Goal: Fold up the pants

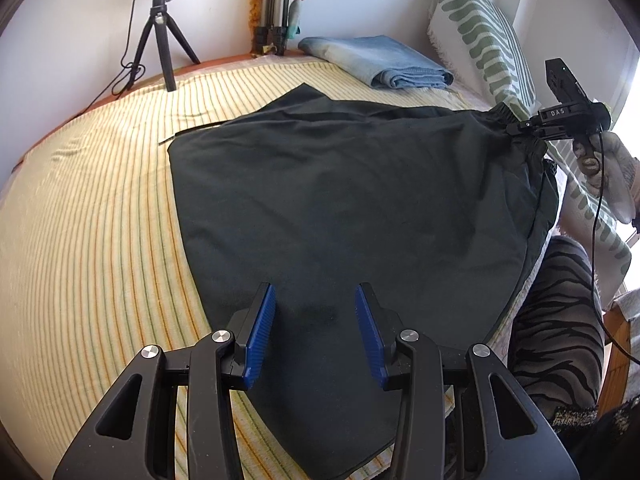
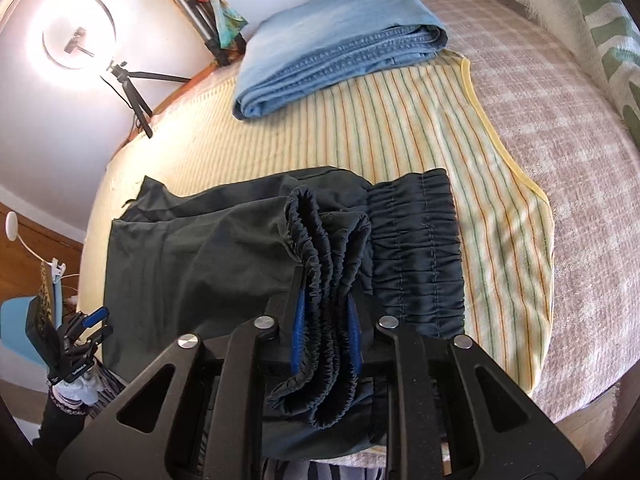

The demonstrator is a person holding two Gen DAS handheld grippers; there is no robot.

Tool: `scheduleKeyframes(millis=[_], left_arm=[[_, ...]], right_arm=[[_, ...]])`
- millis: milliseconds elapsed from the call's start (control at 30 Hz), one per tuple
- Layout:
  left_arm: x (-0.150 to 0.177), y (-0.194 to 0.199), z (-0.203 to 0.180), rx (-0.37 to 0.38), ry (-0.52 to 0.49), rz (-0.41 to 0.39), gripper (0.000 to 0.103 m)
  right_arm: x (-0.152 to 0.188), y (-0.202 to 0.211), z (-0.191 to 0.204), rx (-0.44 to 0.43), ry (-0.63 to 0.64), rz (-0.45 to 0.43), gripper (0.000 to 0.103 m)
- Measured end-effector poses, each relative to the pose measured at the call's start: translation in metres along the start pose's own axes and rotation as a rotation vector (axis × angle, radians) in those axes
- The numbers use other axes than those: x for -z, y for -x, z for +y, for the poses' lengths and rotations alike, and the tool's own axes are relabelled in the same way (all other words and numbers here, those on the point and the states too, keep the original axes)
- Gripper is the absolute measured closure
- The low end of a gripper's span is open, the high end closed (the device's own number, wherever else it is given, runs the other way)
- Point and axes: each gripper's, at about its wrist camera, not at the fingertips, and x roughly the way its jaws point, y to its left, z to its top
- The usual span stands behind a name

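Dark green pants (image 1: 340, 208) lie spread on a striped yellow sheet (image 1: 100, 220) on the bed. My left gripper (image 1: 315, 300) is open, its blue pads just above the near end of the pants, holding nothing. My right gripper (image 2: 326, 300) is shut on the bunched elastic waistband (image 2: 332, 248) of the pants (image 2: 192, 256), lifting it off the sheet. In the left wrist view the right gripper (image 1: 516, 128) shows at the far right, pinching the waistband corner. In the right wrist view the left gripper (image 2: 94, 326) shows at the lower left.
Folded blue jeans (image 1: 376, 62) (image 2: 336, 36) lie at the far end of the bed. A ring light on a tripod (image 1: 160, 36) stands at the back left. A green-patterned pillow (image 1: 480, 40) leans at the right. The person's striped leg (image 1: 556, 320) is at the bed's right edge.
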Motion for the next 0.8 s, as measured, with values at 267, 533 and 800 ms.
scheduleKeyframes(millis=[267,533,800], left_arm=[[0.006,0.009,-0.012,0.014,-0.042,-0.02,0.063],[0.015,-0.002,-0.024,0.017,-0.106,0.016,0.063],[0.029,0.003,-0.022,0.008,-0.124,0.007,0.063]], right_arm=[[0.012,0.041,0.051,0.128,0.193,-0.173,0.062],[0.033,0.008,0.065,0.181,0.31,-0.049,0.062],[0.037,-0.004,0.053,0.212,0.329,-0.027,0.065]])
